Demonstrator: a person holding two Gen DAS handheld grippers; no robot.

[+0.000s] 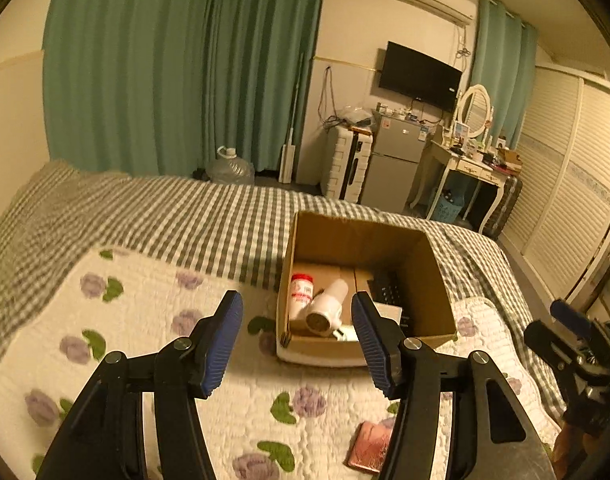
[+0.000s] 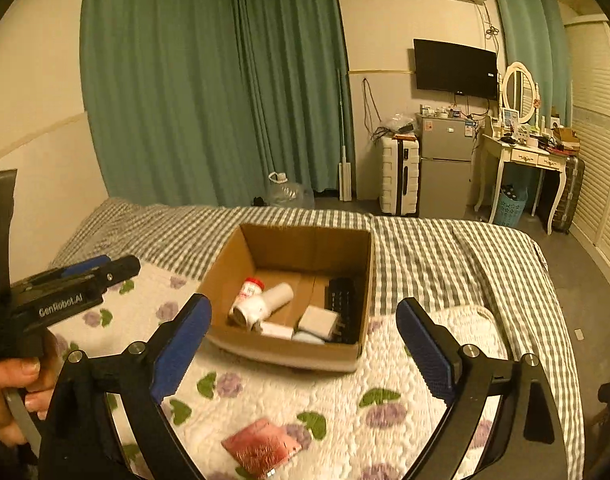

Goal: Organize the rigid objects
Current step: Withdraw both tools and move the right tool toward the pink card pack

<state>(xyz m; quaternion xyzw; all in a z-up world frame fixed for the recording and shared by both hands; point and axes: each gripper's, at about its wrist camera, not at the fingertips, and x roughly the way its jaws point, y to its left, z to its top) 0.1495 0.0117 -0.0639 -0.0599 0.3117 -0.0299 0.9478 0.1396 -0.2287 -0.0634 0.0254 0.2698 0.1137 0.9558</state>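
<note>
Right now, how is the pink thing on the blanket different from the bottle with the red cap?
The pink packet is outside the cardboard box, on the flowery quilt; the red-capped bottle is inside the box. The pink packet is flat and roughly square; the red-capped bottle is round and long. The packet lies alone; the bottle lies beside a white hair dryer. Neither is held: both sets of tongs are open and empty.

A home bedroom: a bed [image 2: 445,248] with a checked cover fills the near side; at the far wall stand green curtains [image 2: 209,80], a wall television [image 2: 455,66], a small fridge [image 2: 445,164], and a mirrored dressing table [image 2: 521,152] on the far right.
</note>
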